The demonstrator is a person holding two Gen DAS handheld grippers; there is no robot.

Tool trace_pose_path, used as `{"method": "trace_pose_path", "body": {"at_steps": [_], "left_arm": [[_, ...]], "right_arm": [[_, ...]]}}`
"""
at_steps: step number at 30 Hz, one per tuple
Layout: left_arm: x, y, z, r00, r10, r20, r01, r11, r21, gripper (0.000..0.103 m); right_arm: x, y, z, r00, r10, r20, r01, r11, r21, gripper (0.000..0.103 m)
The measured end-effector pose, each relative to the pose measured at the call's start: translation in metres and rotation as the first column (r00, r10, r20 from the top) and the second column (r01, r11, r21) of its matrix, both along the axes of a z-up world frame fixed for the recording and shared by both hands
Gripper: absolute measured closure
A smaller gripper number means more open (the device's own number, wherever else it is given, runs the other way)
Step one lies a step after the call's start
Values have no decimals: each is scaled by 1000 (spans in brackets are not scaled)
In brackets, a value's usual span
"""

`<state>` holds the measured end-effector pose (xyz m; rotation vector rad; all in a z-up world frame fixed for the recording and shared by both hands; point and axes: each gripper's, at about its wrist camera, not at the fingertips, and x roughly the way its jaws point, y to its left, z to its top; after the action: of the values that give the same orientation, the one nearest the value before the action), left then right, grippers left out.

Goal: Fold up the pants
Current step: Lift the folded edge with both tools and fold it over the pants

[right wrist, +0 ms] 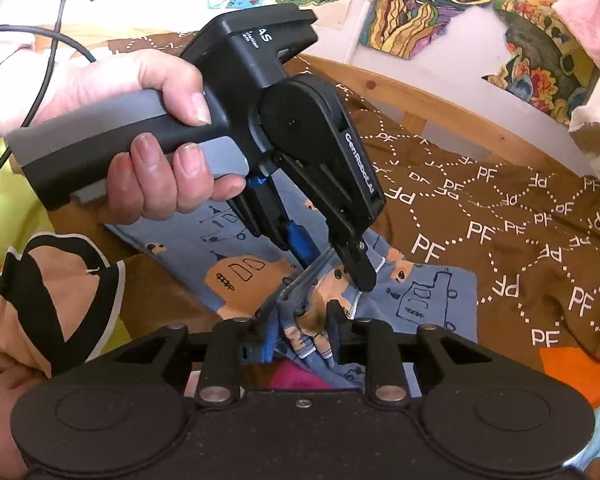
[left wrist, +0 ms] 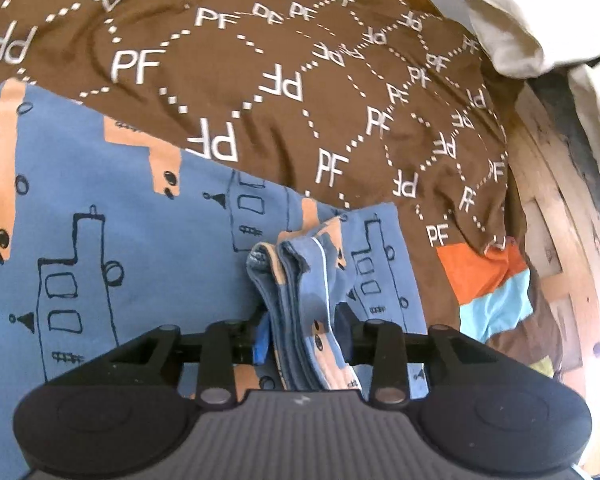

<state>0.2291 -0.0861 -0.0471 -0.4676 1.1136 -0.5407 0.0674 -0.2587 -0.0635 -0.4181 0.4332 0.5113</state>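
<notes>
Pants (left wrist: pixel 300 300) bunched between both part-open tools (left wrist: pixel 302 320) (right wrist: pixel 300 340)

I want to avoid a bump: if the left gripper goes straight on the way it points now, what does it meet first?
The left gripper already has a bunched fold of the blue pants between its fingers. Straight ahead it would likely press the flat blue pants, then the brown bedspread; depth is unclear.

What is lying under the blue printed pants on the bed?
The blue pants lie on a brown blanket printed with "PF". The part of the blanket beneath them, and anything else there, is covered.
</notes>
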Motion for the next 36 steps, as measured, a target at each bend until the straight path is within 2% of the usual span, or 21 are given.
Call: {"method": "trace_pose_path", "body": {"at_steps": [7,10,16,21,25,31,36], "left_arm": [[-1,-4,2,999,39,-17,-39,999,21,87],[-3,-11,7,999,51,-2,-51,997,59,90],[-10,-14,15,998,57,32,-60,993,104,91],[-12,-3,19,996,77,33,-80,992,94,91],[-14,10,20,995,88,40,-92,991,97,91],[-17,35,18,993,100,54,-106,989,106,91],[-20,57,16,991,117,63,-123,987,100,91]], "right_arm": [[2,-2,0,1000,-7,-18,7,1000,12,80],[0,0,1,1000,-7,-13,7,1000,8,83],[-4,1,2,1000,-5,2,5,1000,-10,85],[-7,8,3,1000,13,21,-13,1000,-18,87],[-6,17,3,999,35,20,-35,999,-18,87],[0,38,6,999,48,-19,-47,998,34,87],[0,60,8,997,73,-20,-72,997,27,87]]}}
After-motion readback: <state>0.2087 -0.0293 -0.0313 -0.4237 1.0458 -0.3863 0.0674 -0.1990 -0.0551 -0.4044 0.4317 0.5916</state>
